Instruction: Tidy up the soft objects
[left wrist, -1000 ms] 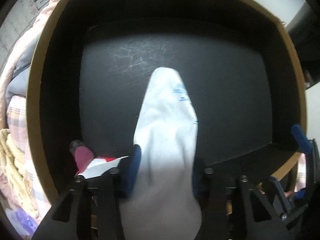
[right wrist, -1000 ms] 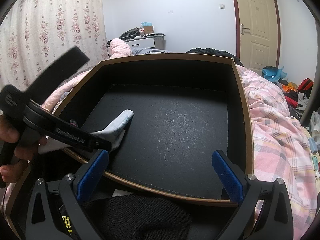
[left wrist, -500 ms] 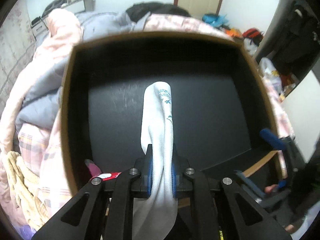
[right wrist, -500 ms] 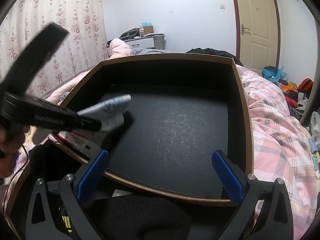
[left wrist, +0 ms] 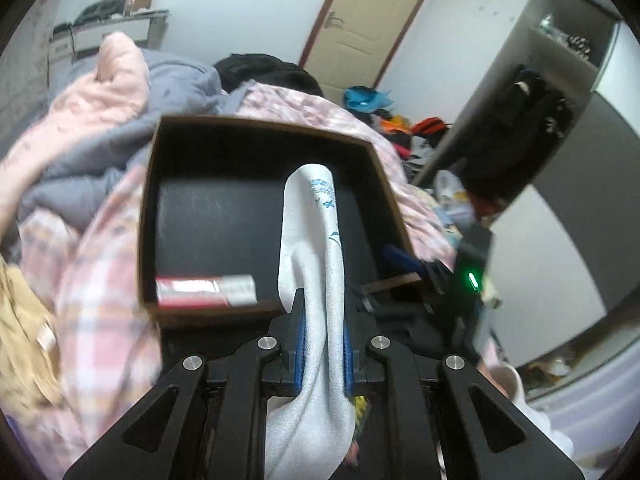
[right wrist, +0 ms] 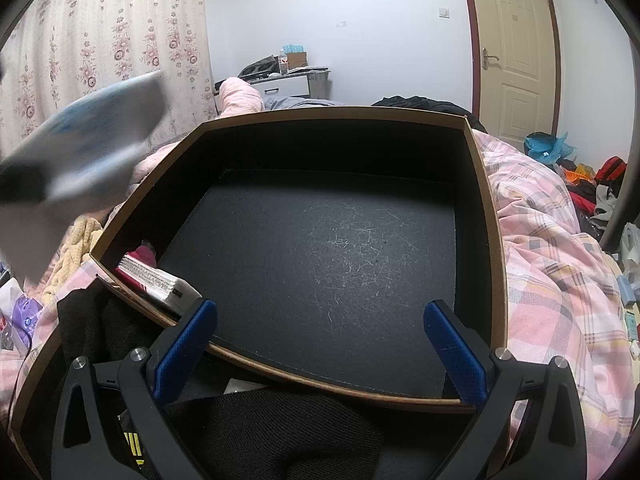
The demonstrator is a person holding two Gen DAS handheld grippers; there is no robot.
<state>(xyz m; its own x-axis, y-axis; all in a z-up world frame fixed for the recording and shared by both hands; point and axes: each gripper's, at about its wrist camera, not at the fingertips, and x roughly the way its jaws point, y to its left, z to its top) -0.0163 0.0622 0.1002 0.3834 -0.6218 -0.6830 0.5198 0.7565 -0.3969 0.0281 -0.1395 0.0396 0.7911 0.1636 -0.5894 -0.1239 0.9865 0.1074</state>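
Note:
A white sock with blue print hangs pinched between the blue pads of my left gripper, which is shut on it and held high above the black box. In the right wrist view the same sock shows as a blur at the upper left, above the box's left wall. My right gripper stands open over the near rim of the box with nothing between its fingers. A black knit cloth lies just below it, in a second box at the front.
A red and white packet and a dark red item lie in the box's near left corner. The box rests on a pink plaid quilt. A yellow knit cloth lies left of the box. Clutter covers the floor by the door.
My left gripper closed on the white sock, then lifted it up and back out of the box. The sock rose to the upper left in the right wrist view. The right gripper stayed put.

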